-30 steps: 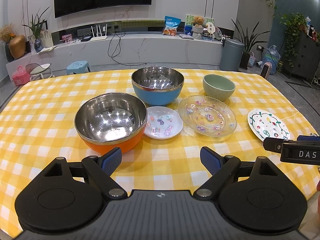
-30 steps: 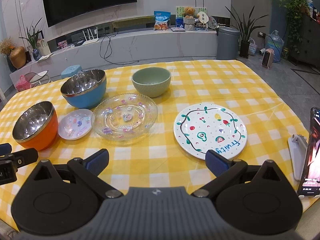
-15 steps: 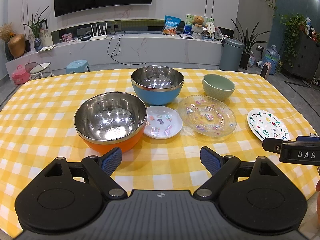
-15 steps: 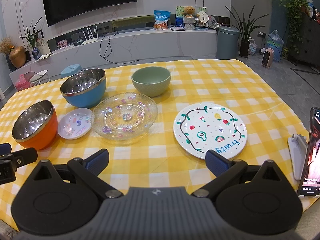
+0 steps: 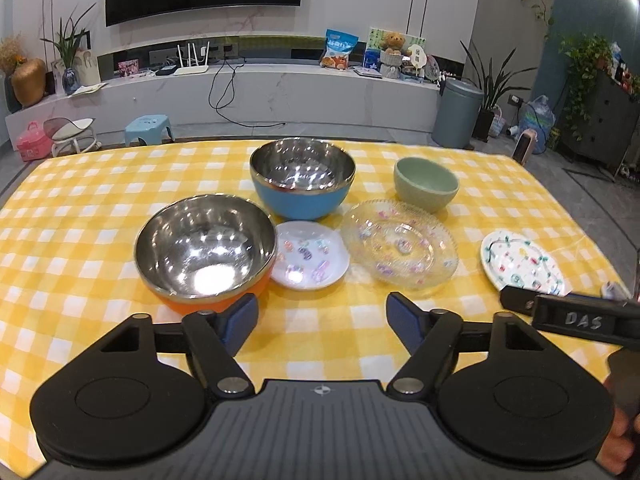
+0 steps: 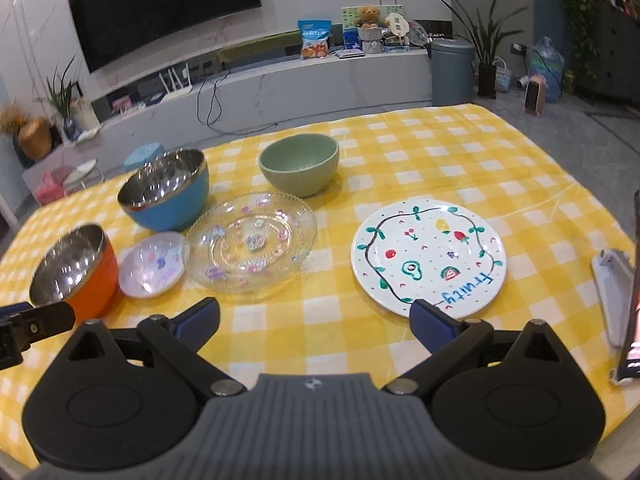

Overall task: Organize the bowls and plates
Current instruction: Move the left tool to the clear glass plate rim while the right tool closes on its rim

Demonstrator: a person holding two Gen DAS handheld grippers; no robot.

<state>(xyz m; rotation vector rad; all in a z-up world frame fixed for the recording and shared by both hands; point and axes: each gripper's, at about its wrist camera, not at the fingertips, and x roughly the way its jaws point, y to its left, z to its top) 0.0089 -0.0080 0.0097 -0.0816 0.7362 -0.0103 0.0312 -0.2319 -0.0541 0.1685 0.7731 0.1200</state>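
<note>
Yellow-checked tablecloth (image 6: 400, 160); orange bowl (image 6: 96, 280), blue bowl (image 6: 176, 208), green bowl (image 6: 300, 176); fruit-painted white plate (image 6: 428, 256); small plate (image 6: 152, 264) perhaps lilac-printed.

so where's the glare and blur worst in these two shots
Left wrist view: bright highlights inside the orange steel-lined bowl and on the small white patterned plate; the fruit-painted white plate looks smeared. Right wrist view: that plate is sharp, edges bend and blur.

The painted plate (image 6: 428, 254) reads "fruity"; the right tongs (image 5: 568, 312) carry "DAS"
</note>
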